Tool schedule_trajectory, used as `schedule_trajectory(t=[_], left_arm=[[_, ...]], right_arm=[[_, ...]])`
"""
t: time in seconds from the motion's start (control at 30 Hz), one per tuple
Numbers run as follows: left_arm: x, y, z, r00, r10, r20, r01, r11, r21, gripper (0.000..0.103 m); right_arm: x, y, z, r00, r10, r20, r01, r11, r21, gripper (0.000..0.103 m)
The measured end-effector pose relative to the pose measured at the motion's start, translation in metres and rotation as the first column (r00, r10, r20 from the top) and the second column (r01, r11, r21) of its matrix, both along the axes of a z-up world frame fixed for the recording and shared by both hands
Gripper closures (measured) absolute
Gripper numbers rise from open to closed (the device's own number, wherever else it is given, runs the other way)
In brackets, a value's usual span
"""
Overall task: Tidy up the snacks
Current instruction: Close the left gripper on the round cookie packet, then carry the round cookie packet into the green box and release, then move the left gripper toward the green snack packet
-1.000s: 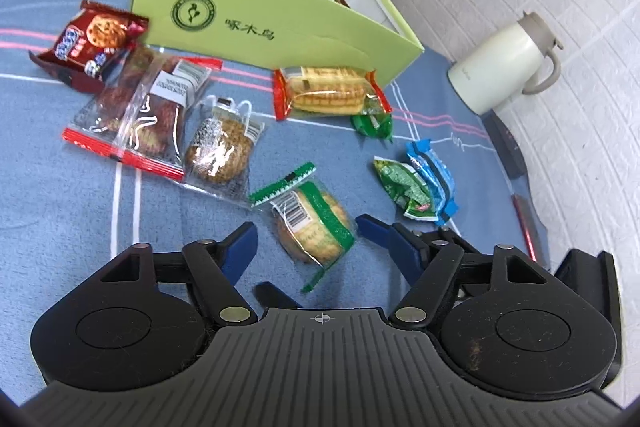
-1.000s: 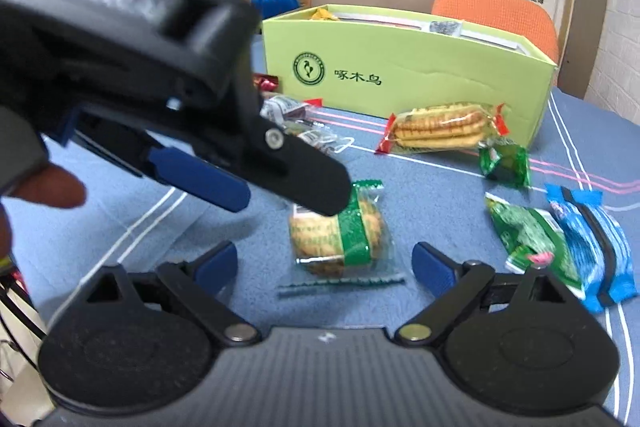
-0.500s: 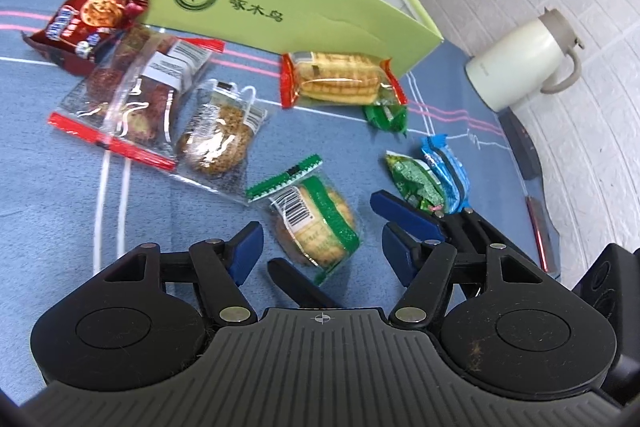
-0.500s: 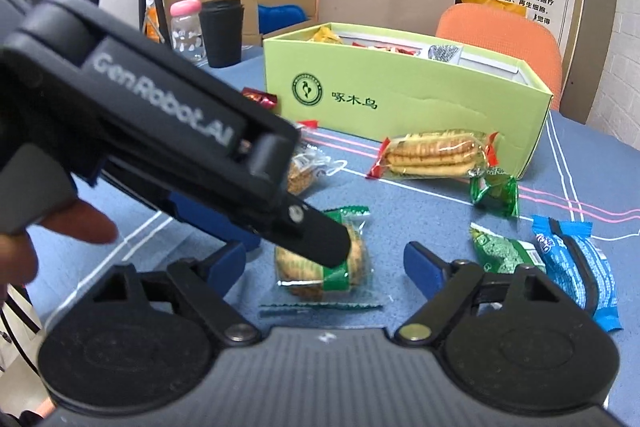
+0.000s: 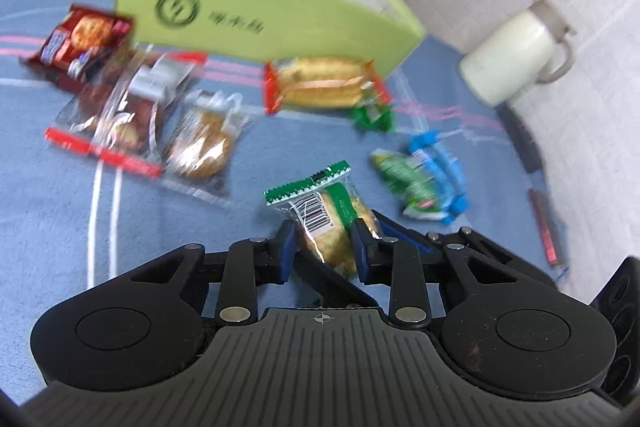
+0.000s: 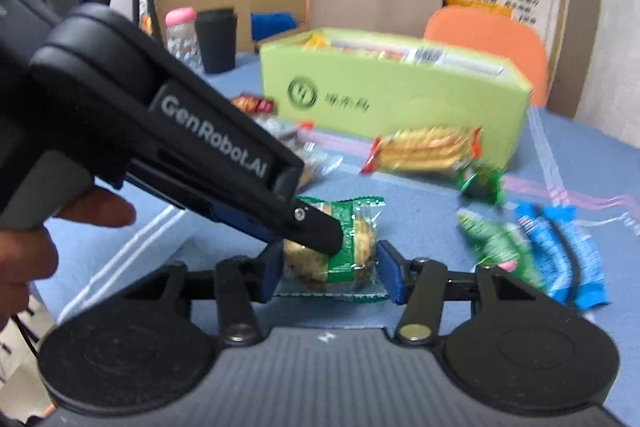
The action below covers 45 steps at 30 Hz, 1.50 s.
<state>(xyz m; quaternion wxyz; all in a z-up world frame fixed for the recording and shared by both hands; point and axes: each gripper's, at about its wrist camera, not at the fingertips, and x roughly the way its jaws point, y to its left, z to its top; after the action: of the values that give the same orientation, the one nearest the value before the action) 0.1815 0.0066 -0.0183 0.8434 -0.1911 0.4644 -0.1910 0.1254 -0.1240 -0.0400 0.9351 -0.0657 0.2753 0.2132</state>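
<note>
A cookie in a clear packet with a green band (image 5: 326, 223) hangs tilted between both grippers. My left gripper (image 5: 324, 247) is shut on it, its blue pads pressing both sides. In the right wrist view the left gripper (image 6: 320, 239) reaches in from the left onto the same packet (image 6: 352, 247). My right gripper (image 6: 330, 271) is closing, and its pads touch the packet's two ends. The green snack box (image 5: 280, 23) stands behind on the blue table, with several packets inside.
Loose on the table are a red cookie pack (image 5: 80, 39), clear red-edged packs (image 5: 120, 115), an oat cookie (image 5: 204, 143), yellow crackers (image 5: 324, 87), and green (image 5: 400, 175) and blue (image 5: 440, 159) sachets. A white jug (image 5: 516, 59) stands right. A black cup (image 6: 216, 39) stands far left.
Both grippers have closed from wide open onto the green-banded cookie packet. The packet has come up off the table and tilted. The left gripper has moved in over it.
</note>
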Motion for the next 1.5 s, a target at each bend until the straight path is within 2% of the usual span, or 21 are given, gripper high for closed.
schedule_trajectory(t=[0.13,0.2,0.3,0.43,0.53,0.67,0.77,0.8,0.83,0.87,1.0,1.07,1.1,1.17,1.27,1.37,1.5], left_arm=[[0.013,-0.005,0.035,0.996,-0.023,0.08,0.025,0.999,-0.029,0.097],[0.028,-0.011,0.056,0.992,-0.021,0.126,0.024,0.999,-0.024,0.097],[0.062,-0.02,0.08,0.983,-0.014,0.183,0.015,1.0,-0.006,0.097],[0.126,-0.024,0.098,0.982,0.01,0.191,-0.008,1.0,-0.009,0.097],[0.172,-0.034,0.099,0.983,0.005,0.185,-0.007,1.0,0.007,0.097],[0.218,-0.049,0.082,0.988,-0.022,0.15,0.016,0.999,0.042,0.097],[0.241,-0.053,0.065,0.992,-0.031,0.125,0.024,0.998,0.055,0.096],[0.245,-0.052,0.061,0.991,-0.031,0.128,0.025,0.999,0.047,0.095],[0.247,-0.051,0.059,0.991,-0.029,0.133,0.024,0.999,0.038,0.084],[0.247,-0.048,0.059,0.99,-0.027,0.142,0.024,0.999,0.022,0.071],[0.225,-0.031,0.074,0.979,0.003,0.203,-0.003,1.0,0.001,0.065],[0.203,-0.022,0.083,0.974,0.0,0.226,0.002,1.0,-0.011,0.058],[0.187,-0.018,0.087,0.971,-0.004,0.241,0.01,1.0,-0.024,0.055],[0.158,-0.013,0.087,0.964,-0.021,0.266,0.033,0.999,-0.041,0.046],[0.118,-0.007,0.073,0.967,-0.031,0.252,0.051,0.996,-0.075,0.045],[0.084,-0.004,0.046,0.982,-0.04,0.185,0.059,0.994,-0.095,0.045],[0.052,0.006,0.018,0.994,-0.033,0.1,0.044,0.993,-0.109,0.046]], right_arm=[[0.013,-0.008,0.033,0.996,-0.025,0.087,0.025,1.0,-0.004,0.046],[0.032,-0.013,0.049,0.992,-0.029,0.124,0.029,1.0,0.002,0.045],[0.075,-0.02,0.069,0.987,-0.031,0.158,0.03,1.0,0.004,0.045],[0.143,-0.028,0.08,0.987,-0.026,0.158,0.024,1.0,0.015,0.043],[0.186,-0.035,0.078,0.99,-0.033,0.137,0.032,0.999,0.007,0.042],[0.236,-0.043,0.059,0.996,-0.043,0.082,0.042,0.999,0.01,0.042],[0.249,-0.046,0.044,0.998,-0.043,0.05,0.042,0.999,0.036,0.04],[0.251,-0.047,0.042,0.998,-0.046,0.053,0.044,0.998,0.042,0.038],[0.25,-0.049,0.043,0.997,-0.05,0.059,0.047,0.997,0.053,0.033],[0.244,-0.051,0.046,0.996,-0.054,0.07,0.049,0.996,0.069,0.03],[0.206,-0.067,0.066,0.986,-0.081,0.146,0.067,0.992,0.103,0.023],[0.176,-0.079,0.069,0.979,-0.106,0.175,0.091,0.992,0.089,0.011],[0.161,-0.086,0.067,0.978,-0.107,0.176,0.095,0.992,0.078,0.009],[0.139,-0.099,0.056,0.984,-0.132,0.121,0.125,0.99,0.066,0.01],[0.109,-0.113,0.025,0.986,-0.165,0.006,0.165,0.984,0.067,0.01],[0.093,-0.118,-0.004,0.973,-0.213,-0.087,0.219,0.973,0.072,0.01],[0.084,-0.112,-0.018,0.963,-0.249,-0.106,0.257,0.963,0.076,0.009]])
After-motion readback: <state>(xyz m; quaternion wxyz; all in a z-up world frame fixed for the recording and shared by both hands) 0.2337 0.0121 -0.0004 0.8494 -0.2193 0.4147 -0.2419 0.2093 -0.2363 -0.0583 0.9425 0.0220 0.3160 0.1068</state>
